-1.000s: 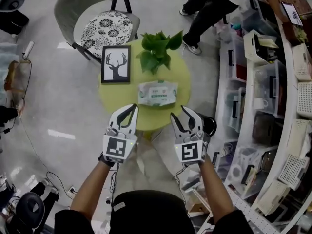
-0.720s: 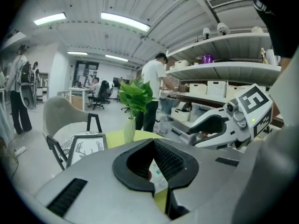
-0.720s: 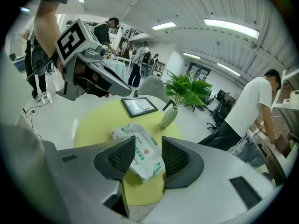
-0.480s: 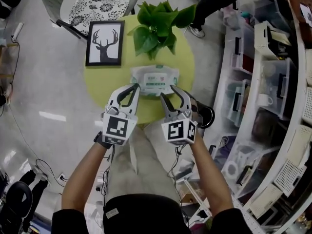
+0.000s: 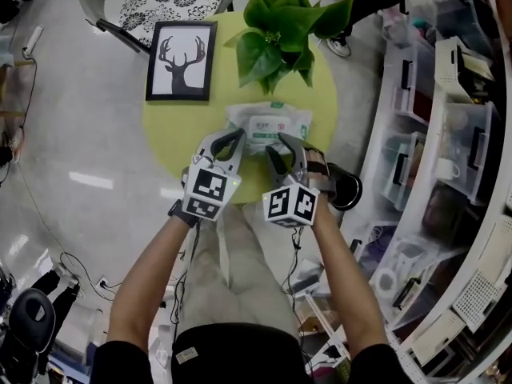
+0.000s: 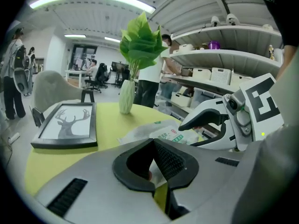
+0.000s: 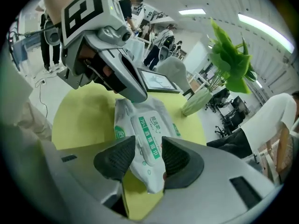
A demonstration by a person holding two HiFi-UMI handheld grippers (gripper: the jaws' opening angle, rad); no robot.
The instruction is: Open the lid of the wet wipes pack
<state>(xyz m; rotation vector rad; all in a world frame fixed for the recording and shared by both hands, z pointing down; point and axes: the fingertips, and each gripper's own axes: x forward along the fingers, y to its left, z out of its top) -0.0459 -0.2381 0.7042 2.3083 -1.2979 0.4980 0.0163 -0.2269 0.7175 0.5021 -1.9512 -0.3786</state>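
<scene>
— What's changed in the last second?

— I've brought both tongs forward. A second ago they hung over the bench's near rim, well short of the wet wipes pack [image 5: 268, 126]. Now both sit at the pack's near edge. The pack itself hasn't shifted: it lies flat on the yellow-green bench [image 5: 172, 126], with its lid [image 7: 150, 136] facing up and closed.

— Start left of the pack. What's that one doing?

— My left tongs [image 5: 237, 138] are at the pack's near-left corner, tips drawn together. A bit of the pack's white shows through the slot behind the tips. I judge they hold nothing and are only beside it.

— And to the right?

— My right tongs [image 5: 282, 147] are spread, with the pack's near end in the gap between the pads and the lid just beyond. They're not pinching anything yet.

— So where does that leave the job?

— The approach is done, I'd say, but the opening hasn't begun. The lid's lip has to be caught while the left steadies the pack.

— Your arms?

— Both forearms reach forward, bare and nearly parallel, angling slightly in toward the pack, marker cubes facing up.
</scene>
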